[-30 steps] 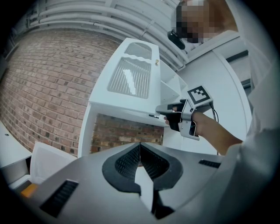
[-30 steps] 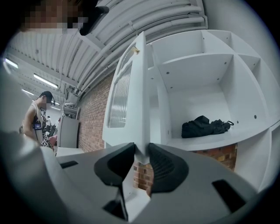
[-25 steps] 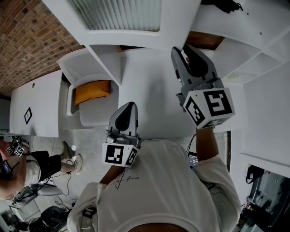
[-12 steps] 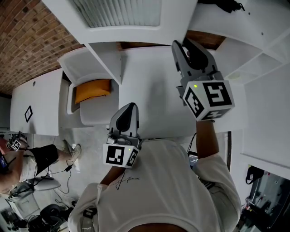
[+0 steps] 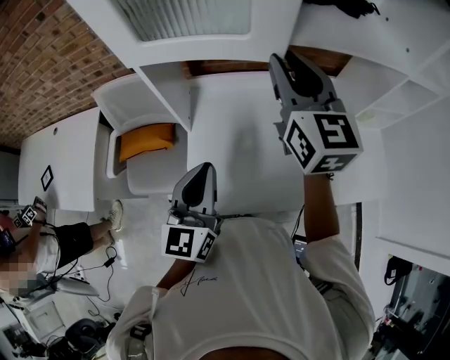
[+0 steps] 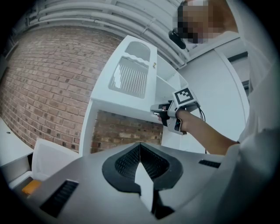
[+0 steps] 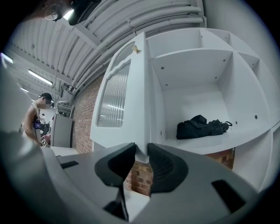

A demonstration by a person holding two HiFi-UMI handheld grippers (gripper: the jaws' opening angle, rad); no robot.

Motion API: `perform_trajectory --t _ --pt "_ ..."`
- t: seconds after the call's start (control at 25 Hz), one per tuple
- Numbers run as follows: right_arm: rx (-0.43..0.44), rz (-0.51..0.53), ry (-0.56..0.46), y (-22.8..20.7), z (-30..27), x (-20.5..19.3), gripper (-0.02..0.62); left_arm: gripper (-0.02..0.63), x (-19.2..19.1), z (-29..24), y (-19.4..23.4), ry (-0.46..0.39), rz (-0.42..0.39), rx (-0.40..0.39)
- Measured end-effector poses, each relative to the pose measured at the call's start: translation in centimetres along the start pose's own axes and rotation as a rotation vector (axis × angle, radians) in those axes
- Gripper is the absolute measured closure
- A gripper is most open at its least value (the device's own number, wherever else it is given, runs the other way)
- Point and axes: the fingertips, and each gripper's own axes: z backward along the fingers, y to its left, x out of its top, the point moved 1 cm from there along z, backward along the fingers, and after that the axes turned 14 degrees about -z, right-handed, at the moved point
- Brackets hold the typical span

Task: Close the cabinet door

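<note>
The white cabinet door (image 5: 190, 21) with a ribbed glass panel stands open from the upper cabinet; it also shows in the left gripper view (image 6: 131, 76) and the right gripper view (image 7: 118, 100). My right gripper (image 5: 285, 65) is raised to the door's lower corner, and its jaws are shut on the door's thin edge (image 7: 141, 151). From the left gripper view, the right gripper (image 6: 159, 113) is seen touching that corner. My left gripper (image 5: 204, 170) hangs lower near my chest, shut and holding nothing (image 6: 140, 146).
Inside the open cabinet (image 7: 197, 65) a black bag (image 7: 201, 124) lies on the shelf. Below are a white counter (image 5: 232, 148), an orange item (image 5: 145, 140) in a white compartment, and a brick wall (image 5: 42, 63). Another person (image 5: 49, 242) is at lower left.
My right gripper has edged slightly up and right, still on the door's edge. The left gripper has barely moved. The person at lower left has shifted.
</note>
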Motion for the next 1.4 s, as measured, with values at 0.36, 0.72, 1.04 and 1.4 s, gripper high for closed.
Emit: perform_trajectory --t 0.36,0.72,1.04,1.4 --pt "-0.037 0.016 -0.002 -0.5 -1.0 0.1 0.508 0.589 0.0 0.4 0.7 0.003 -0.007 -0.011" --pt "-0.07 0.046 0.001 -0.9 -2.0 0.3 0.511 0.589 0.3 0.7 1.4 0.004 -0.015 0.005" --pt "-0.073 0.06 -0.008 -1.3 -2.6 0.4 0.511 0.589 0.3 0.6 1.7 0.012 -0.016 0.026" --pt "-0.082 0.07 -0.023 -1.5 -3.3 0.4 0.512 0.589 0.3 0.4 2.1 0.01 -0.013 0.042"
